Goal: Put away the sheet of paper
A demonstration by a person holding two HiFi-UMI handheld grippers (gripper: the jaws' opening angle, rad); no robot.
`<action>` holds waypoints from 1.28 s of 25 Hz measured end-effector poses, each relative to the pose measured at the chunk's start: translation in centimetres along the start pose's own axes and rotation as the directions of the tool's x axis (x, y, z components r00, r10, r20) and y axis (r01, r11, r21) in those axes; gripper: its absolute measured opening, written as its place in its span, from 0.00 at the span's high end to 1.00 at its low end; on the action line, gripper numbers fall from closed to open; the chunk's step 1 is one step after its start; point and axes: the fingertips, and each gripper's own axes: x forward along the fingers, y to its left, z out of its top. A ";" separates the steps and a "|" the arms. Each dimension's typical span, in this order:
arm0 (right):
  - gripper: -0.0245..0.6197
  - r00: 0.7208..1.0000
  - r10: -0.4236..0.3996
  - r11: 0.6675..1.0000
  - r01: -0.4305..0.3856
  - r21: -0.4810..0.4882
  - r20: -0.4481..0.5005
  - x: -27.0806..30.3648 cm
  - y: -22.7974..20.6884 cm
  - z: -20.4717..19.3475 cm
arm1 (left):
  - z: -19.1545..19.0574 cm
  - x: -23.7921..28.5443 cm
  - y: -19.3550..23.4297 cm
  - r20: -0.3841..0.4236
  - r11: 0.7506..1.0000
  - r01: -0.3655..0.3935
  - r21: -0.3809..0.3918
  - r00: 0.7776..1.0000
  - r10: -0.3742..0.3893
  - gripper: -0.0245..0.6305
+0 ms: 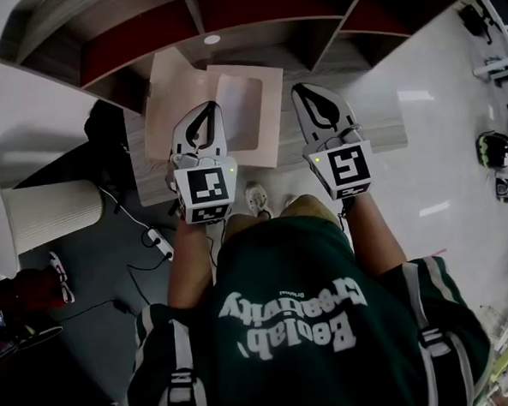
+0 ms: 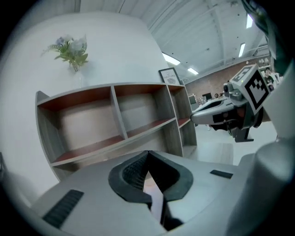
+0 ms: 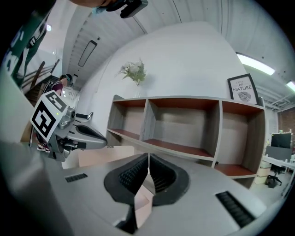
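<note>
Where the paper (image 1: 247,112) lies, pale pink, on the left half of the table (image 1: 378,132), it reaches back to the shelf (image 1: 183,26) standing along the far edge. A plant (image 2: 71,50) and a framed print (image 3: 243,90) sit on top of the shelf, and glossy white floor (image 1: 441,101) shows to the right. I hold my left gripper (image 1: 207,111) above the paper and my right gripper (image 1: 306,94) just beside it. Both have their fingers pressed together, gripping nothing.
</note>
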 end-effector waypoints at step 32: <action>0.90 0.960 0.222 0.972 -0.232 0.039 0.171 -18.9 -4.4 -1.5 | 7.5 -11.6 -18.0 0.085 0.955 -0.278 -0.104 0.954 0.287 0.93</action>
